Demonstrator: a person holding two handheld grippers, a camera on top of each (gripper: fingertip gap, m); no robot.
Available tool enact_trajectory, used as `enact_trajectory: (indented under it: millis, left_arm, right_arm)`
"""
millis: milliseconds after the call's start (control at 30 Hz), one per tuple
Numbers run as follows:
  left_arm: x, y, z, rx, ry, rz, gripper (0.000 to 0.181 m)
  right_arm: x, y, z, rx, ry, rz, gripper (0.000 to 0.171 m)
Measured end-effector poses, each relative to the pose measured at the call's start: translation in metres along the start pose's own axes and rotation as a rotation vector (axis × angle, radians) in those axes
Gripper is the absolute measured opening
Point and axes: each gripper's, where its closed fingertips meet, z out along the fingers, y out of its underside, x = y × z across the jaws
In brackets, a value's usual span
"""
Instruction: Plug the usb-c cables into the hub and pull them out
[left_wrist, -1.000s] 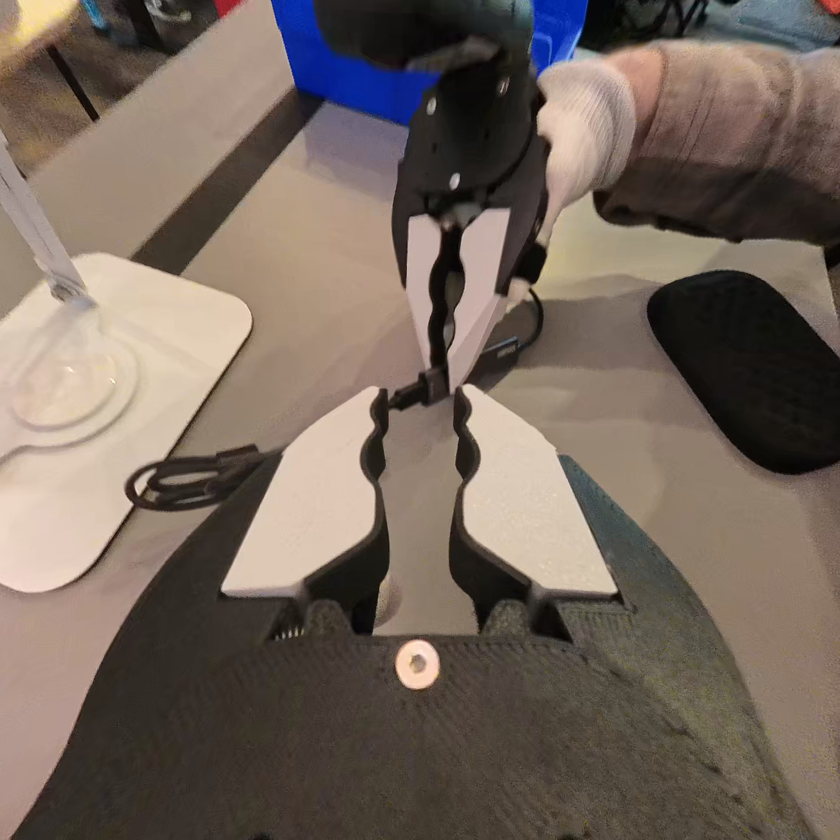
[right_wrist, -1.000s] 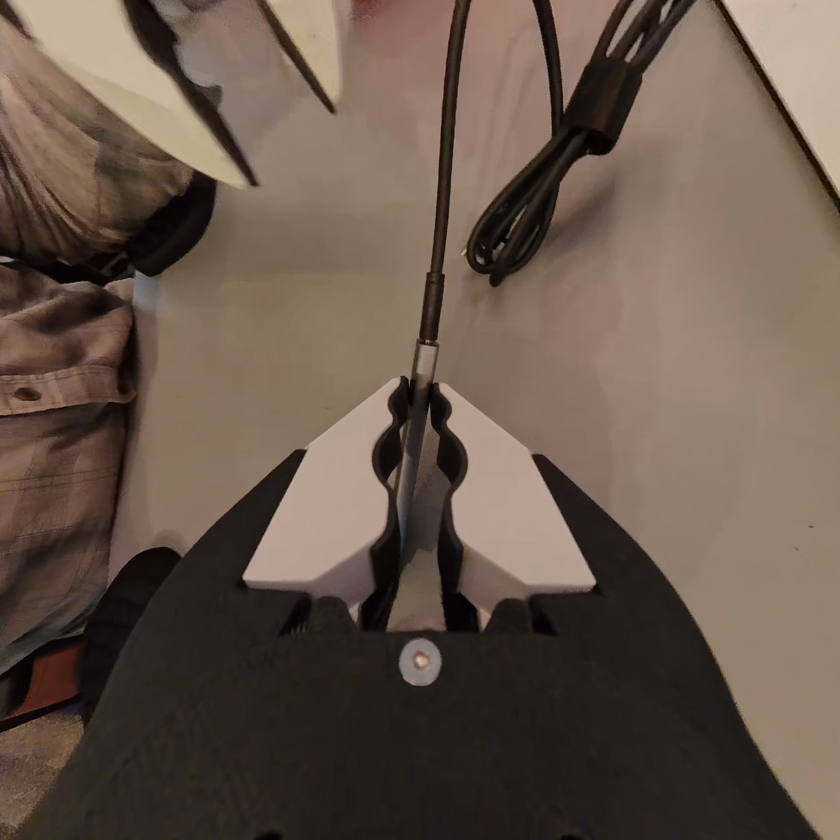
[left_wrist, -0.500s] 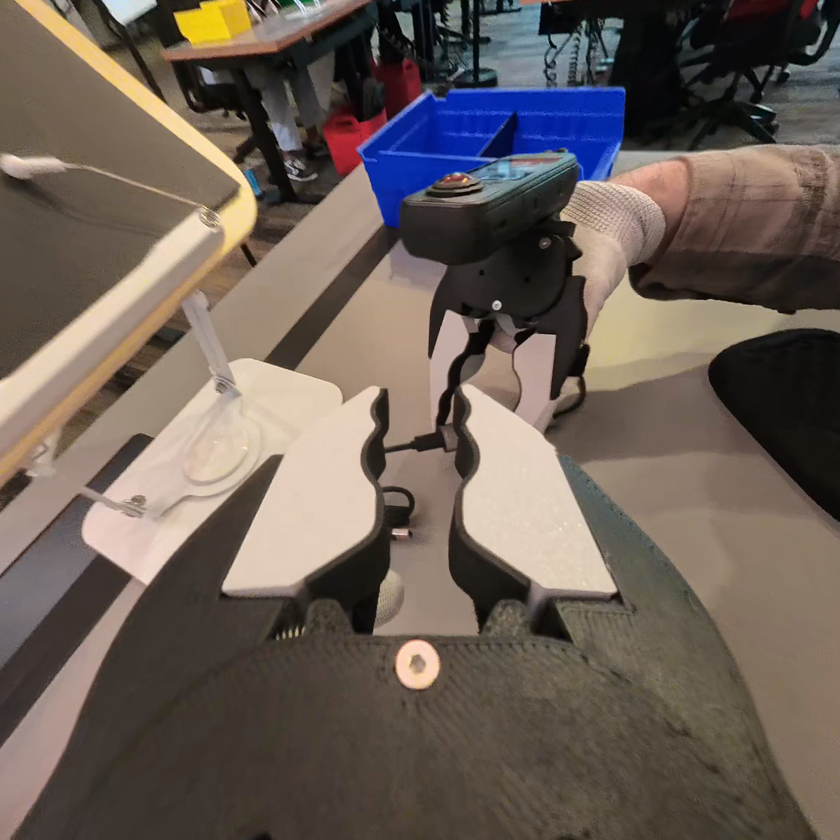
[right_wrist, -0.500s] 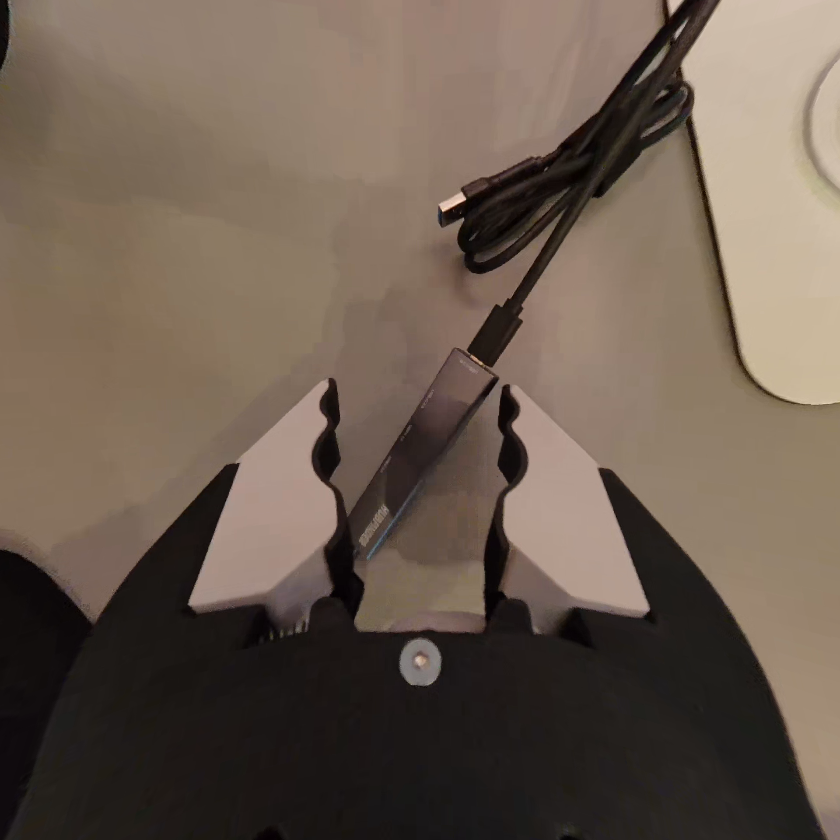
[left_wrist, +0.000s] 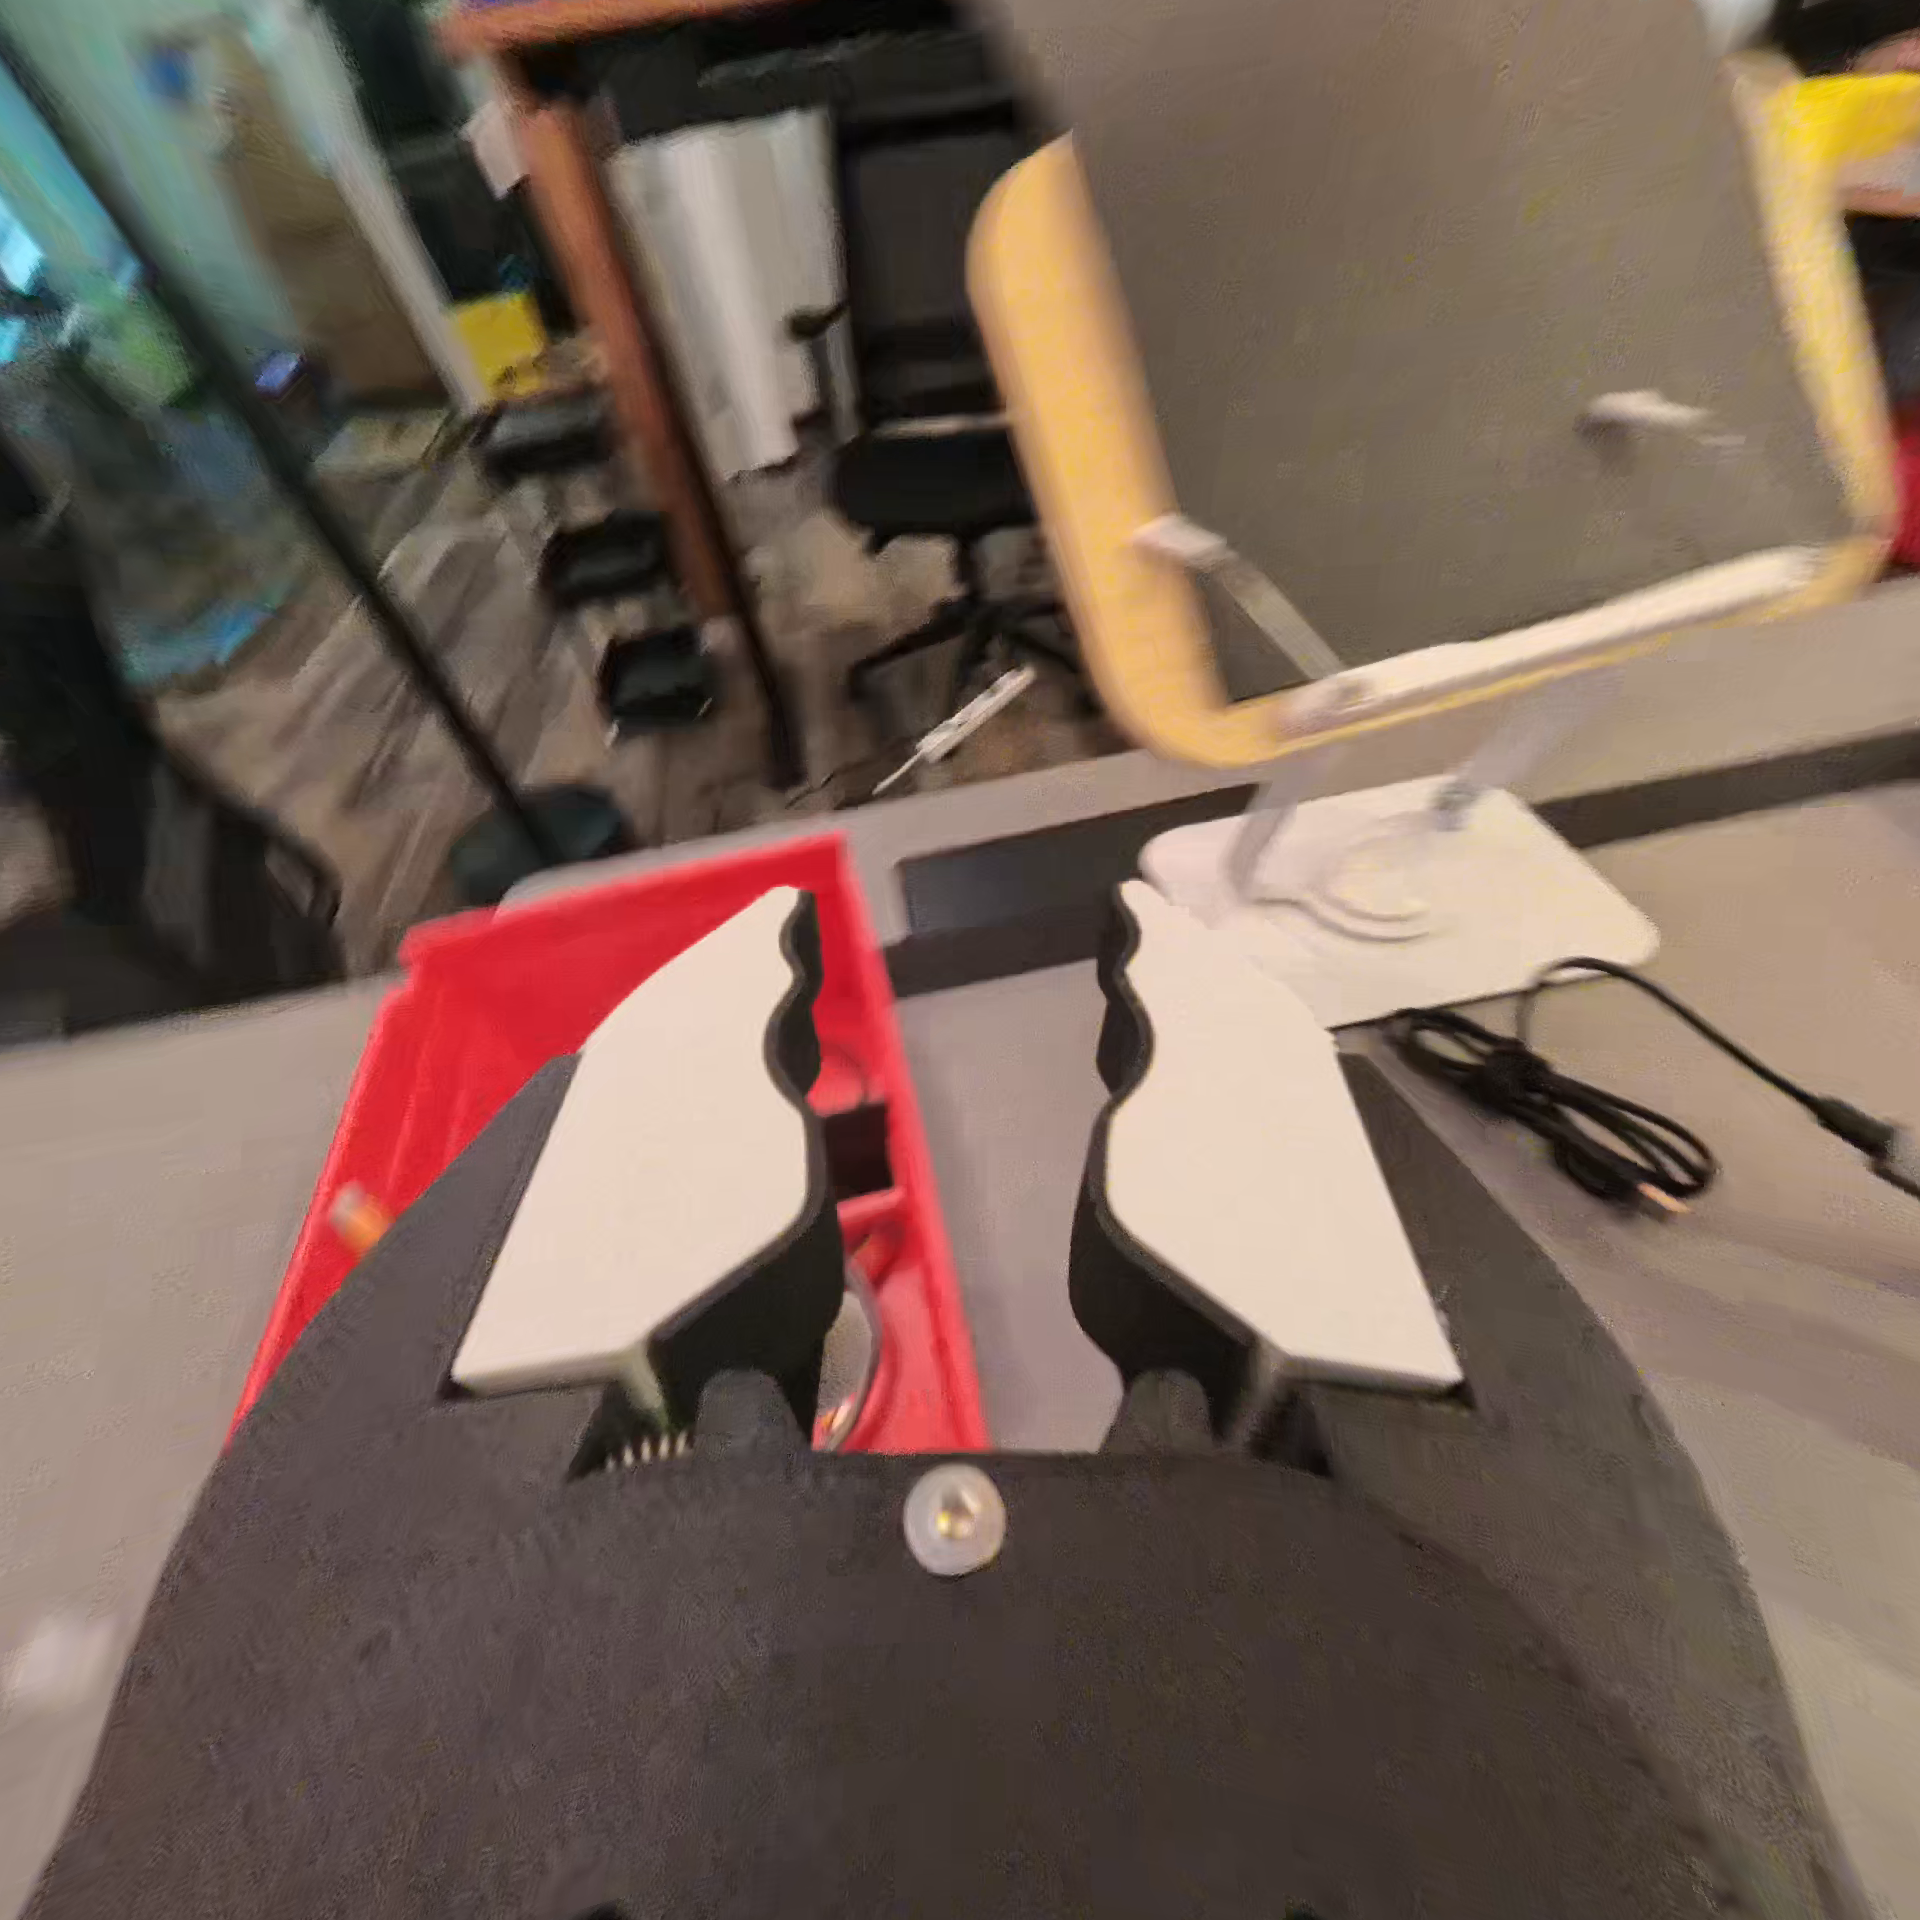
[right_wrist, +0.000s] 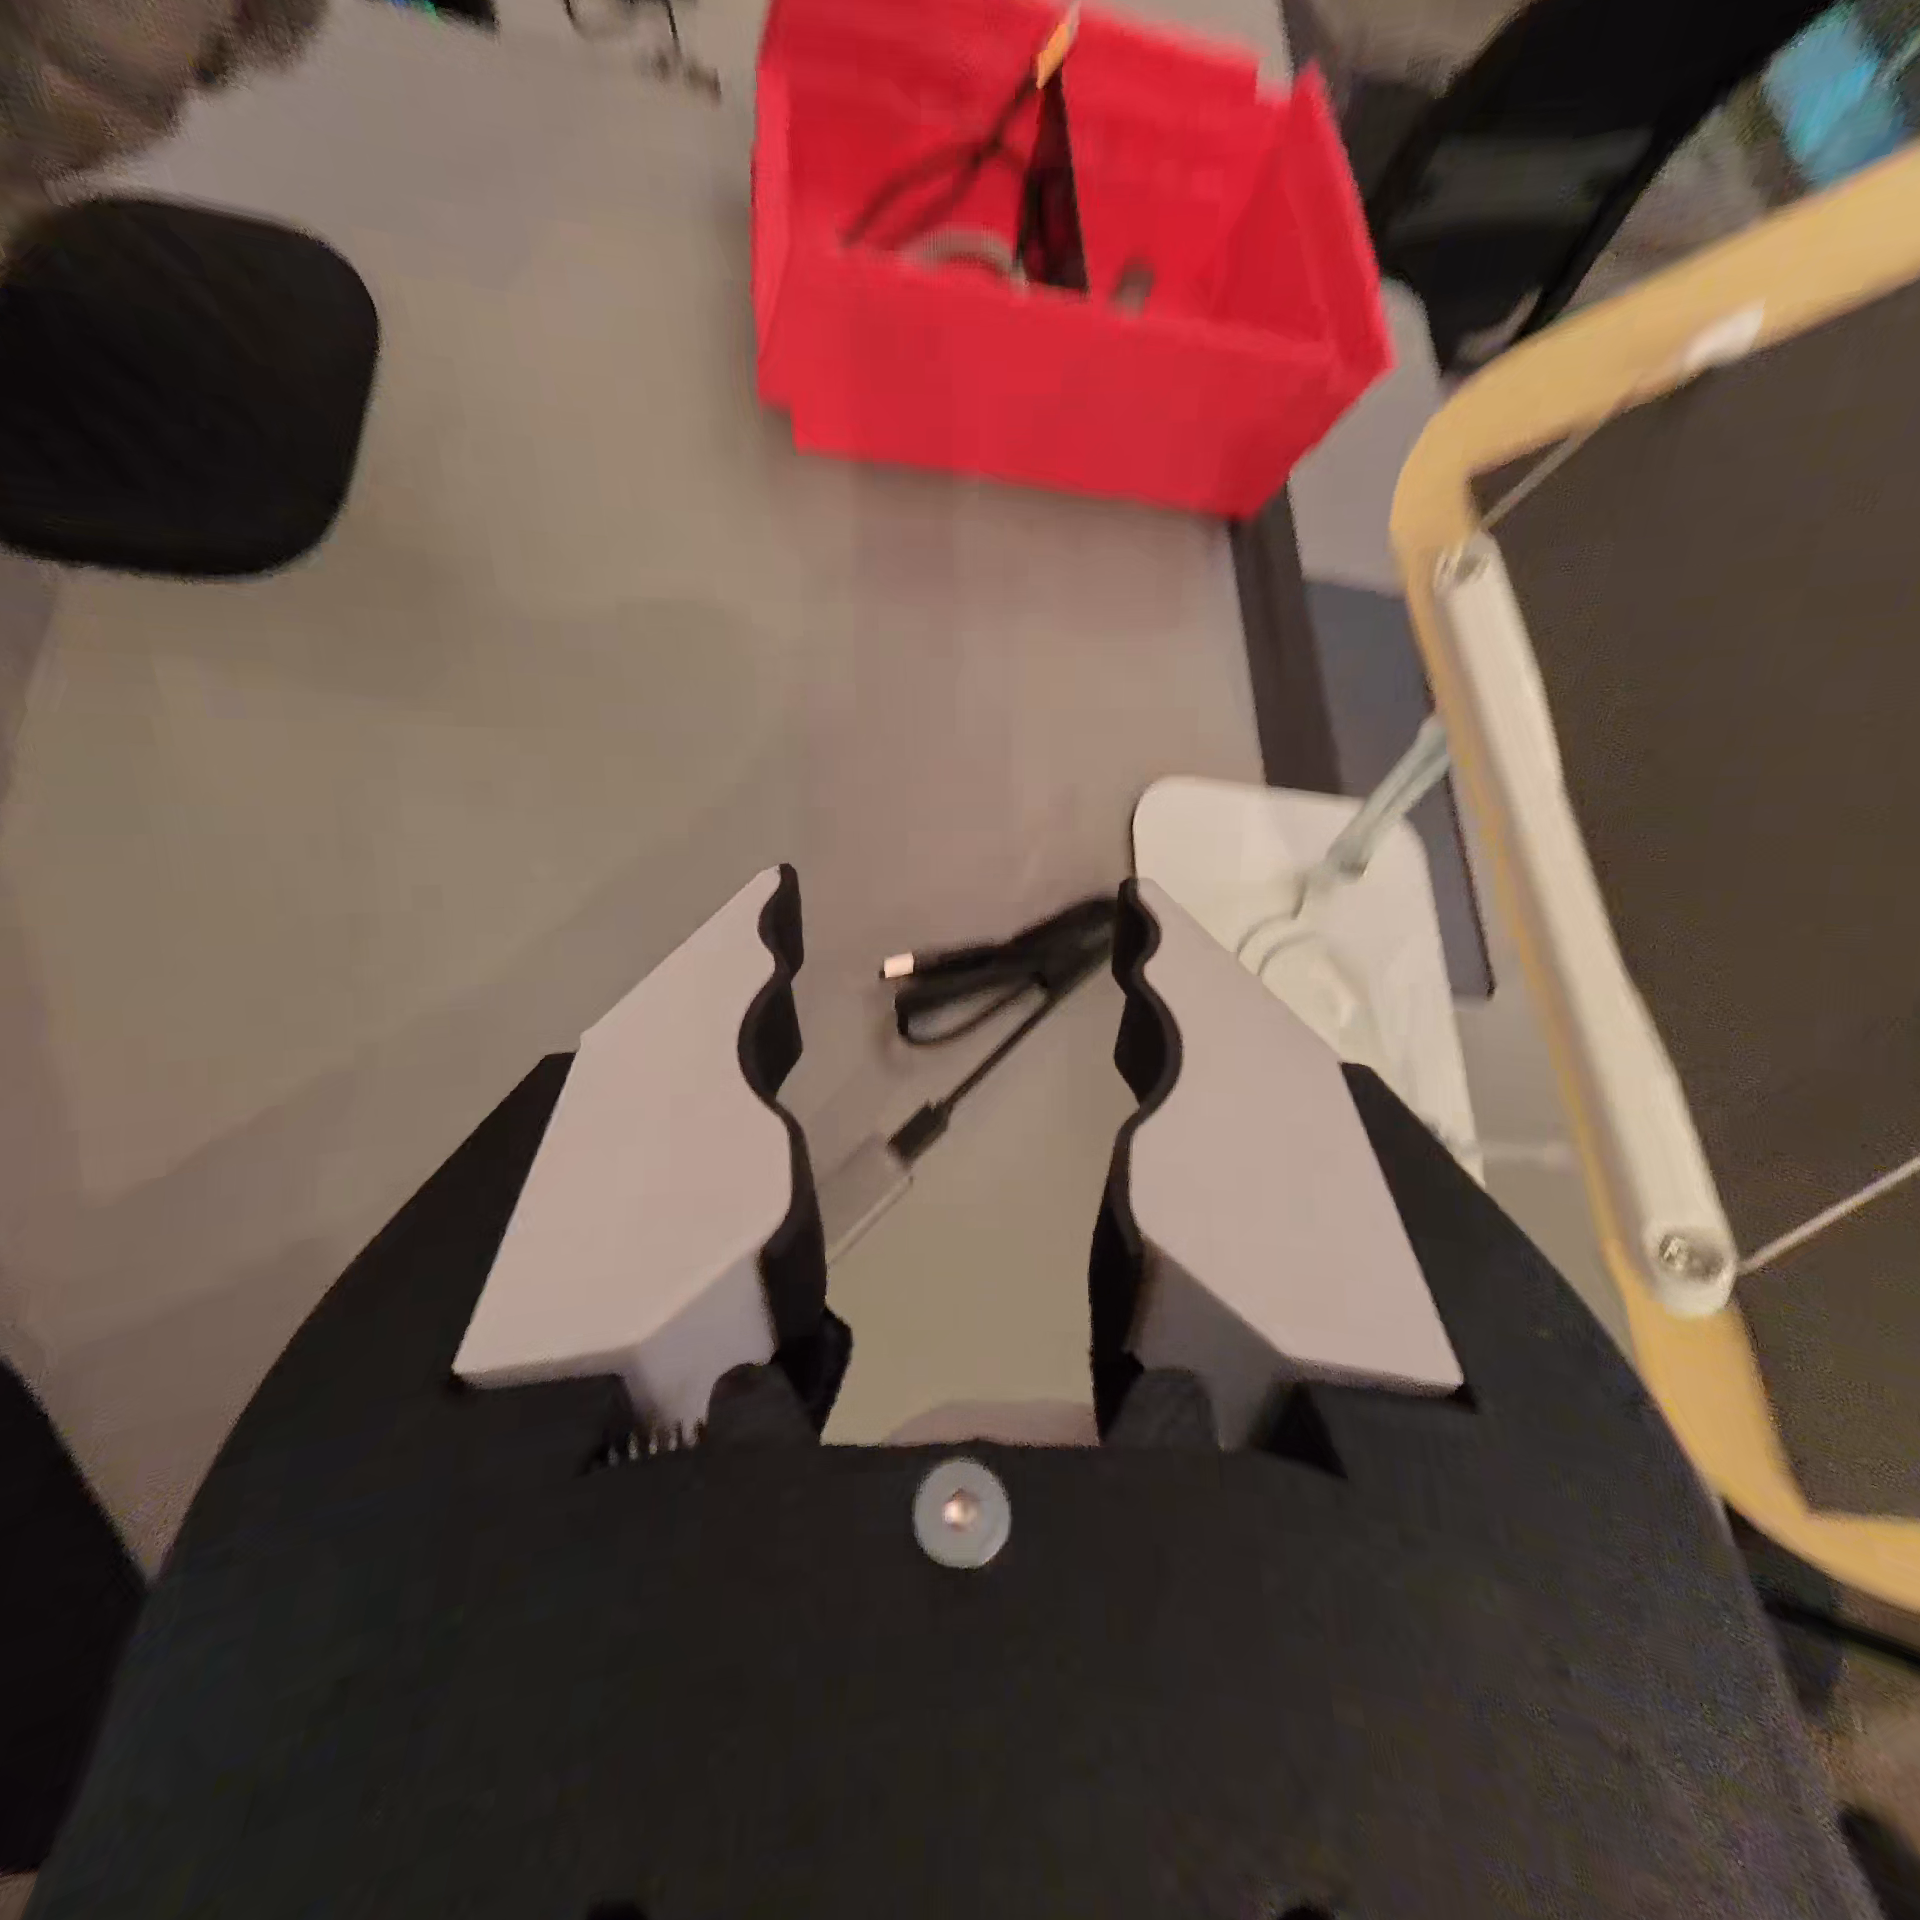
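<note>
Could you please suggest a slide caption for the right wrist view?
Open right claw above the grey table, cable plugged into the hub below, red bin beyond.

A red bin (right_wrist: 1039, 343) sits at the top centre of the right wrist view on the grey tabletop (right_wrist: 520, 779), with blurred odds and ends inside. A black padded rest (right_wrist: 177, 384) lies at upper left. A white lamp base (right_wrist: 1340, 935) stands at centre right under a yellow-rimmed panel (right_wrist: 1704, 727).
</note>
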Motion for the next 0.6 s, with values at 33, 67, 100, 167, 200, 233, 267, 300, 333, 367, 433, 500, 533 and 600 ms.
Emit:
enact_trajectory:
  millis: [33,67,100,167,200,233,267,300,333,367,433,500,533,600]
  left_arm:
    - [-0.027,0.018,-0.002,-0.027,-0.068,-0.072,0.054]
    - [-0.052,0.039,-0.003,-0.067,-0.138,-0.132,0.055]
    - [-0.070,0.062,-0.002,-0.126,-0.179,-0.175,0.051]
    - [-0.099,0.108,0.001,-0.286,-0.254,-0.189,0.041]
    - [-0.112,0.127,0.003,-0.361,-0.301,-0.173,0.040]
    - [-0.120,0.145,0.006,-0.435,-0.328,-0.165,0.041]
    - [-0.127,0.157,0.008,-0.482,-0.351,-0.158,0.042]
    - [-0.134,0.164,0.012,-0.505,-0.376,-0.148,0.041]
    - [-0.141,0.170,0.015,-0.527,-0.408,-0.127,0.042]
    - [-0.151,0.175,0.017,-0.543,-0.452,-0.107,0.044]
    - [-0.166,0.184,0.021,-0.592,-0.524,-0.065,0.043]
    - [-0.175,0.196,0.025,-0.656,-0.563,-0.023,0.039]
    - [-0.177,0.202,0.027,-0.692,-0.575,0.003,0.038]
    - [-0.184,0.207,0.029,-0.727,-0.611,0.045,0.034]
  right_arm:
    - [-0.002,-0.012,-0.001,0.048,-0.004,-0.017,0.058]
    - [-0.005,-0.022,-0.001,0.089,-0.017,-0.033,0.057]
    - [-0.009,-0.029,-0.001,0.123,-0.028,-0.053,0.056]
    - [-0.017,-0.036,0.001,0.154,-0.057,-0.086,0.055]
    - [-0.018,-0.036,0.002,0.149,-0.061,-0.096,0.055]
    - [-0.018,-0.034,0.003,0.139,-0.056,-0.102,0.055]
    - [-0.017,-0.031,0.004,0.131,-0.051,-0.104,0.055]
    - [-0.017,-0.029,0.004,0.127,-0.048,-0.104,0.054]
    - [-0.017,-0.028,0.004,0.129,-0.049,-0.107,0.054]
    - [-0.017,-0.028,0.003,0.135,-0.049,-0.107,0.054]
    - [-0.015,-0.031,0.001,0.155,-0.045,-0.101,0.053]
    - [-0.016,-0.032,-0.001,0.165,-0.048,-0.106,0.053]
    - [-0.017,-0.032,-0.002,0.167,-0.051,-0.108,0.053]
    - [-0.019,-0.033,-0.003,0.173,-0.056,-0.113,0.053]
